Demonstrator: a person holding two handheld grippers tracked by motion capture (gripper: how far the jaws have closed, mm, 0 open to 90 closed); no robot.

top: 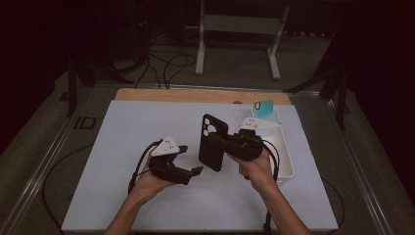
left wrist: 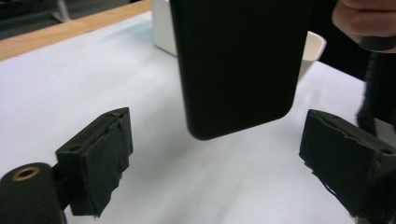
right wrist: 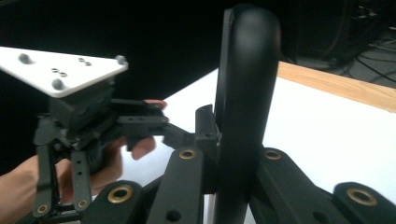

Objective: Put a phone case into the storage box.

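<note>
Black phone case (top: pixel 212 142) clamped upright in right gripper (top: pixel 221 141).

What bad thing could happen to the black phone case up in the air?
The right gripper pinches the black phone case by its thin edge above the white mat, so it might twist or slip out and drop. The left gripper is open right beside it; its fingers could bump the case's bottom corner and knock it loose.

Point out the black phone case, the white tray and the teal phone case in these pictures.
black phone case (top: pixel 211 144): high view, middle of its back.
white tray (top: pixel 288 164): high view, right rim.
teal phone case (top: pixel 265 110): high view, middle of its back.
</note>
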